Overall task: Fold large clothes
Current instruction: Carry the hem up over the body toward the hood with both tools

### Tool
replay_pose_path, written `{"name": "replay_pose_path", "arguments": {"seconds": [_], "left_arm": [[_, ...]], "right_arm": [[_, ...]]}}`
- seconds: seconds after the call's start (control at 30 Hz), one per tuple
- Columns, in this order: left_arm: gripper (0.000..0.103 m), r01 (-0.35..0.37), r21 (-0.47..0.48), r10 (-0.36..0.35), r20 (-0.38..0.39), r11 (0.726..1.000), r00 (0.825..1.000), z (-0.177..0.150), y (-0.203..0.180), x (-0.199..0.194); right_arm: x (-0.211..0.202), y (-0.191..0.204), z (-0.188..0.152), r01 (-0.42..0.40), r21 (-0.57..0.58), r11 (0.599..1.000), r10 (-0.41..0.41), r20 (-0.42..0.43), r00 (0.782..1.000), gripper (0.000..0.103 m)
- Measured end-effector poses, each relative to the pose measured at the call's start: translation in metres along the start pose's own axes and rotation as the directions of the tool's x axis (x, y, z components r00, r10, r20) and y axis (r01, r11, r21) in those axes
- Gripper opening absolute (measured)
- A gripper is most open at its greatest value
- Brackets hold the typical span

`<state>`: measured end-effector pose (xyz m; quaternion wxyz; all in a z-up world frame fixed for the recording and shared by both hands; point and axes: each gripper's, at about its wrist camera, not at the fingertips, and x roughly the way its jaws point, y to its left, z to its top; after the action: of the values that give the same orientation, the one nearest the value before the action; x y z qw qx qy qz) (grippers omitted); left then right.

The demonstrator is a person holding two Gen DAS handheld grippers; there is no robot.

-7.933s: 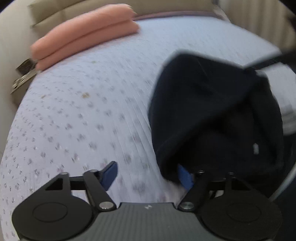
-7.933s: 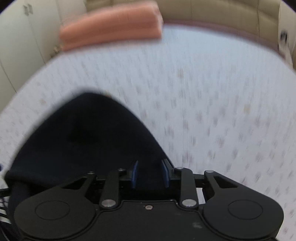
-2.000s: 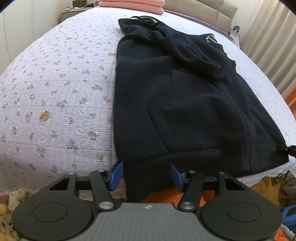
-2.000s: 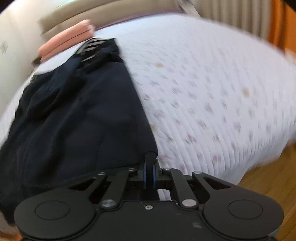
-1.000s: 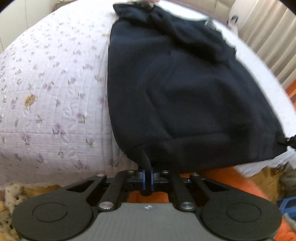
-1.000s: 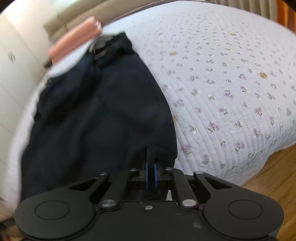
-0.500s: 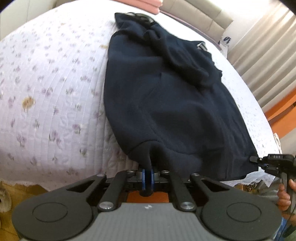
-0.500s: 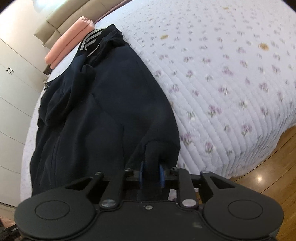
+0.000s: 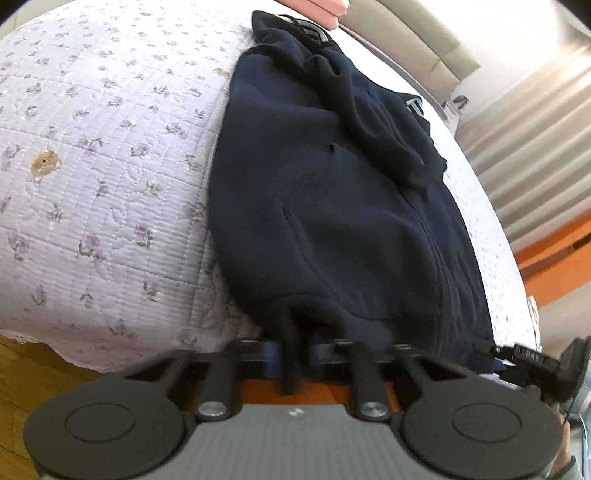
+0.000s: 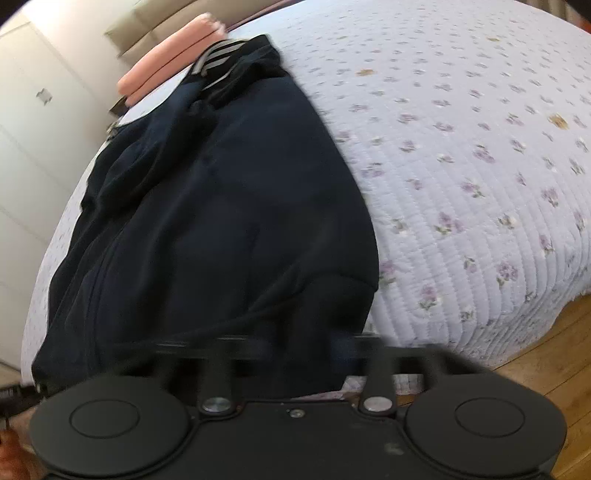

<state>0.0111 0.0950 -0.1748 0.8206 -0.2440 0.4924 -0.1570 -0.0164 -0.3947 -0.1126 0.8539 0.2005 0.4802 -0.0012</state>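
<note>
Floral quilted bed (image 9: 92,192) fills both views. Left claw (image 9: 291,350) is clenched on the hem of a navy zip-up jacket (image 9: 332,184); right claw (image 10: 306,350), blurred, seems clamped on the opposite hem corner, probably to lift for folding.

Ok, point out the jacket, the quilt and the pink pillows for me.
jacket (image 9: 332,206): left wrist view, front panel near the pocket.
quilt (image 10: 461,177): right wrist view, bare floral top.
pink pillows (image 10: 166,70): right wrist view, side of the stack.

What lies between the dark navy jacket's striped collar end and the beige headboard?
In the right wrist view, folded salmon-pink bedding lies between the jacket and headboard.
</note>
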Motion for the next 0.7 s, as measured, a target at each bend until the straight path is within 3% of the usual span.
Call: {"name": "replay_pose_path", "arguments": {"seconds": [0.1, 0.2, 0.3, 0.4, 0.53, 0.63, 0.7], "left_arm": [[0.006, 0.021, -0.005, -0.021, 0.068, 1.000, 0.997, 0.004, -0.006, -0.015], [0.005, 0.106, 0.002, -0.104, 0.175, 0.994, 0.979, 0.024, -0.021, -0.040], [0.006, 0.113, 0.056, -0.123, 0.235, 0.992, 0.964, 0.053, -0.042, -0.050], [0.006, 0.123, 0.092, -0.146, 0.315, 0.988, 0.938, 0.094, -0.059, -0.050], [0.006, 0.084, 0.070, -0.104, 0.386, 0.994, 0.916, 0.158, -0.070, -0.034], [0.006, 0.034, 0.085, -0.067, 0.424, 0.996, 0.903, 0.206, -0.072, -0.009], [0.006, -0.023, 0.091, -0.021, 0.453, 0.996, 0.891, 0.242, -0.072, 0.015]], "right_arm": [[-0.021, 0.000, 0.011, -0.089, 0.059, 0.994, 0.084, 0.073, 0.994, 0.009], [-0.044, 0.010, 0.042, -0.139, 0.065, 0.988, 0.127, 0.161, 0.979, 0.009], [-0.049, 0.031, 0.082, -0.166, 0.019, 0.986, 0.158, 0.214, 0.964, 0.009], [-0.041, 0.056, 0.126, -0.147, -0.043, 0.988, 0.153, 0.253, 0.955, 0.009], [-0.016, 0.088, 0.181, -0.085, -0.132, 0.988, 0.123, 0.319, 0.940, 0.009], [0.027, 0.108, 0.228, 0.001, -0.197, 0.980, 0.073, 0.372, 0.925, 0.009], [0.064, 0.110, 0.260, 0.030, -0.177, 0.984, 0.045, 0.404, 0.913, 0.010]]}}
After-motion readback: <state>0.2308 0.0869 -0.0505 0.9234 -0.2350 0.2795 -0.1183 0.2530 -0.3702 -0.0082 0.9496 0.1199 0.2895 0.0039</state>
